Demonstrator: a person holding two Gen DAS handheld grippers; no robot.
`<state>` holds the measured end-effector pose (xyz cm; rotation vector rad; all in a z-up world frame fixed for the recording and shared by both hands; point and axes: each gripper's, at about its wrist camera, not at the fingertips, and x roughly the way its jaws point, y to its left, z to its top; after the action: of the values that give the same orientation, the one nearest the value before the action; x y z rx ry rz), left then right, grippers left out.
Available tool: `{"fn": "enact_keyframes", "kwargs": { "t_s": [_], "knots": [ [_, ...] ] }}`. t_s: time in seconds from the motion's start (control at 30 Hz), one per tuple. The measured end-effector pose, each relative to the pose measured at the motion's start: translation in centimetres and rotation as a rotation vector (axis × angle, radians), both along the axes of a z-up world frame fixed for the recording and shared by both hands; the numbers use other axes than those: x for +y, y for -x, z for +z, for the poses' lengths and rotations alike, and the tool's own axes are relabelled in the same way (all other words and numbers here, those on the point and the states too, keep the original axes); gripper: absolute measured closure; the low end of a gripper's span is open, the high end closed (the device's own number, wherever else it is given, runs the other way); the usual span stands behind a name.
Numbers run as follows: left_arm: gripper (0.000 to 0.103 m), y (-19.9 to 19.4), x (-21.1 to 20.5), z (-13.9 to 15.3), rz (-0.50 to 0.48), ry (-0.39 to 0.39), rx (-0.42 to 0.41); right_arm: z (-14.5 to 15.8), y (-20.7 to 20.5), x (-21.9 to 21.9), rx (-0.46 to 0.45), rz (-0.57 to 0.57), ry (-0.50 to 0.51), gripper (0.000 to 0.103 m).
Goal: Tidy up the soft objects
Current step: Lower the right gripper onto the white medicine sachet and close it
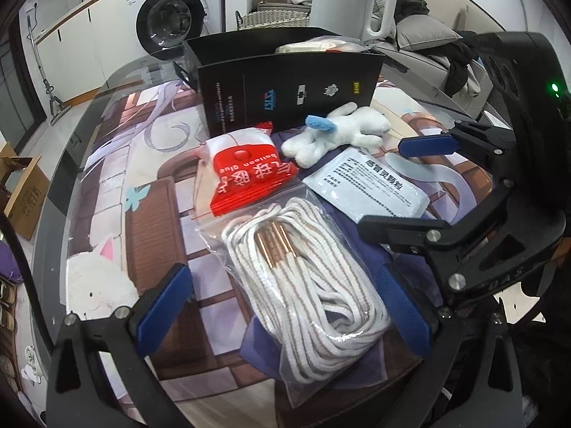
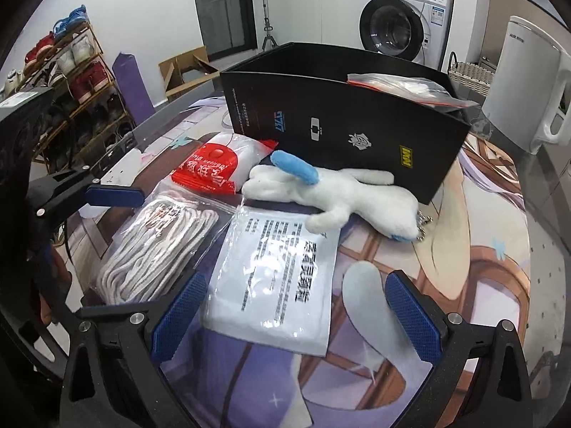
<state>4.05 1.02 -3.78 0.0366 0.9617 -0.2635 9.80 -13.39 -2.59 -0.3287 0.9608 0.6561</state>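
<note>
A clear bag of white laces [image 1: 303,285] [image 2: 157,246] lies between the wide-apart fingers of my open left gripper [image 1: 283,306] [image 2: 116,249], which holds nothing. My right gripper [image 2: 298,317] [image 1: 410,185] is also open and hovers over a white printed sachet [image 2: 282,278] [image 1: 371,185]. Behind them lie a red balloon-glue packet [image 1: 246,174] [image 2: 210,167] and a white plush toy with a blue ear [image 1: 339,132] [image 2: 339,192], against a black open box [image 1: 285,85] [image 2: 339,125]. A clear bag [image 2: 403,87] [image 1: 314,46] sticks out of the box.
A white kettle [image 1: 349,0] [image 2: 528,82] stands behind the box at the table's far right. The glass table carries a printed mat [image 1: 150,192]. Beyond its edge are a washing machine [image 1: 171,14], a cardboard box [image 1: 25,192] and a shoe rack [image 2: 71,82].
</note>
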Motion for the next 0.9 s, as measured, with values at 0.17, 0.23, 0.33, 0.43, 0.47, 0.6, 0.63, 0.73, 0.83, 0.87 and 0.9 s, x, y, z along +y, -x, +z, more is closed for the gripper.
{"fn": "enact_keyframes", "kwargs": {
  "t_s": [0.17,0.23,0.33,0.43,0.47,0.6,0.63,0.73,0.83,0.87,0.9],
  "knots": [
    [0.000,0.0,-0.1,-0.1,0.002,-0.013,-0.001,-0.2,-0.5,0.4,-0.016,-0.022,0.027,0.001],
    [0.000,-0.1,0.0,-0.1,0.002,-0.015,-0.001,-0.2,-0.5,-0.1,-0.018,-0.035,0.035,0.001],
    [0.000,0.0,-0.2,-0.1,0.002,-0.019,-0.002,-0.2,-0.5,-1.6,-0.021,-0.053,0.035,0.001],
    [0.000,-0.1,-0.4,-0.1,0.004,-0.030,-0.004,-0.3,-0.4,-2.8,-0.036,-0.032,0.025,0.001],
    [0.000,-0.1,-0.4,-0.2,0.003,-0.034,-0.006,-0.4,-0.3,-3.0,-0.040,-0.018,0.022,0.001],
    [0.000,-0.1,-0.6,-0.2,0.001,-0.046,-0.010,-0.4,-0.5,-2.8,-0.040,0.011,0.030,0.001],
    [0.000,-0.1,-0.6,-0.2,0.001,-0.046,-0.009,-0.5,-0.6,-2.5,-0.039,0.028,0.031,0.001],
    [0.000,-0.1,-0.8,-0.2,-0.002,-0.046,-0.009,-0.4,-1.2,-2.1,-0.034,0.060,0.030,0.001],
    [0.000,-0.1,-0.8,-0.2,-0.003,-0.046,-0.009,-0.4,-1.6,-1.8,-0.033,0.068,0.026,0.001],
    [0.000,-0.1,-0.8,-0.2,-0.003,-0.046,-0.009,-0.4,-1.5,-1.8,-0.034,0.067,0.025,0.002],
    [0.000,-0.1,-0.8,-0.2,-0.003,-0.046,-0.009,-0.4,-1.4,-1.8,-0.036,0.069,0.022,0.003]
  ]
}}
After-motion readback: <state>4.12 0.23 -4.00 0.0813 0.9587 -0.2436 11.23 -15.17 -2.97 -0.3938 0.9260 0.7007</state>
